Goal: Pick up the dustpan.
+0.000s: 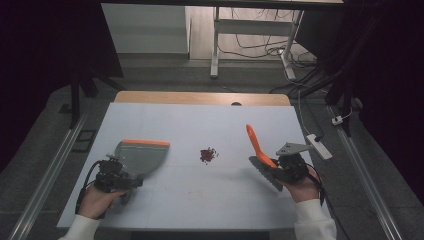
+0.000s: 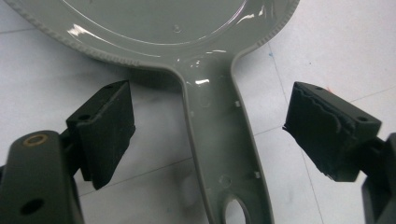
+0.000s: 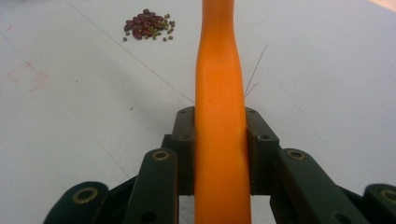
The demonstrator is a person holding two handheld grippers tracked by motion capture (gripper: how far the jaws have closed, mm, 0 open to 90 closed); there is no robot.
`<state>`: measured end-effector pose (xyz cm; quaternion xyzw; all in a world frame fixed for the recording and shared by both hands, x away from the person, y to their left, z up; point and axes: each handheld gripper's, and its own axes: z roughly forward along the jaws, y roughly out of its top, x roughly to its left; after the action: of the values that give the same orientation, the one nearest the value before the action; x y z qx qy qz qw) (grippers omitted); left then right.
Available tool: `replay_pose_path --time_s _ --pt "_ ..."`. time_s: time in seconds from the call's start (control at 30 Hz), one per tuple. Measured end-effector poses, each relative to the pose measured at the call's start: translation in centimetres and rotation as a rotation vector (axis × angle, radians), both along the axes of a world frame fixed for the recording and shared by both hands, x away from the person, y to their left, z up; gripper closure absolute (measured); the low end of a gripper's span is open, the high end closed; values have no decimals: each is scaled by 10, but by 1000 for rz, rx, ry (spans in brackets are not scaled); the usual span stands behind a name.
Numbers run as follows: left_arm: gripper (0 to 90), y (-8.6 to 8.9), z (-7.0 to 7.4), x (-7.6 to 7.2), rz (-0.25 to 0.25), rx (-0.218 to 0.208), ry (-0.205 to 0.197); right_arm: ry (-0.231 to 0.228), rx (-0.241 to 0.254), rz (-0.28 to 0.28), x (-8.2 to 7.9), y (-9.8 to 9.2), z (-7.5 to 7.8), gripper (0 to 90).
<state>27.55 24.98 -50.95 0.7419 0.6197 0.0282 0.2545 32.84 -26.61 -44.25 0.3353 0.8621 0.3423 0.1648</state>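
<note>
On the left of the surface [image 1: 190, 200], the left tongs [image 1: 131, 176] stand wide, holding nothing. In the left gripper view the dustpan [image 2: 219, 154] handle runs between the two pads [image 2: 109, 130], apart from each, its end hole at 6 o'clock. In the high view the grey dustpan [image 1: 142, 156] lies flat, its orange lip at 12 o'clock and its handle toward 7 o'clock, at the left tongs. At 3 o'clock from it, well apart and mid-surface, sits a small heap of beans [image 1: 208, 154], dark red with a few green ones. Further toward 3 o'clock, the right tongs [image 1: 276, 169] are clamped narrow on the brush [image 1: 257, 145] by its orange handle, which slants up toward 11 o'clock, with the dark bristles by the hand. In the right gripper view the handle [image 3: 220, 116] is pinched from both sides, with the beans [image 3: 148, 24] at 11 o'clock.
</note>
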Motion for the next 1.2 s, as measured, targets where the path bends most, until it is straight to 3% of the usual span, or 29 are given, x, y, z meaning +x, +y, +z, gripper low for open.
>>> replay_pose_path --time_s 0.37,0.97,1.2 --pt "227 -3 -9 4 23 -7 10 -3 -2 -1 0 0 0 701" --pt "523 0 -11 6 50 -90 4 -5 -3 -1 0 0 0 701" --pt "576 2 -11 6 64 -96 -2 -2 -4 0 0 1 0 701"
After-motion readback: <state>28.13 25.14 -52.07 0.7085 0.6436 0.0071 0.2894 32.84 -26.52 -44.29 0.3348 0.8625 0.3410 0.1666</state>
